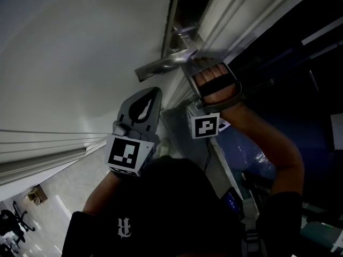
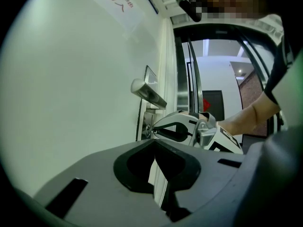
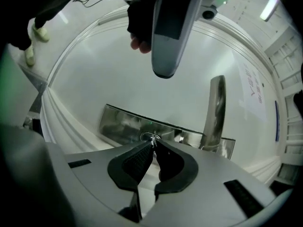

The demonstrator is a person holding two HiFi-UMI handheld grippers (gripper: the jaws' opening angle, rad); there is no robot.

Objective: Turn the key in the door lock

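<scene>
Closest in, the left tool [image 2: 154, 143] is just hanging near the door with its jaws pressed together and nothing between them, so it's not doing any work right now. The person's hand [image 1: 214, 82] is wrapped around the right tool [image 3: 153, 144], which is pushed right up to the door. That one is clamped on the key [image 3: 153, 139], but only at the very tips of the jaws, and only a sliver of metal shows between them.

The key sits in the lock [image 3: 147, 135], a small round cylinder in the shiny metal plate [image 3: 123, 122]. The lever handle [image 3: 217, 108] sticks out of the same plate just beside it. Behind all that is the plain white door [image 3: 118, 74].

My guess is the turn itself is what's up next. I can't tell how far the key has been rotated, if at all.

Stuff that could go wrong from here:
- With such a thin tip grip, the key could slip or spin in the jaws if the lock is stiff.
- If the wrist twists off the key's own line, it could bend the key or lever it out of the lock.
- The handle is close enough that the tool body might bump it mid-turn.
</scene>
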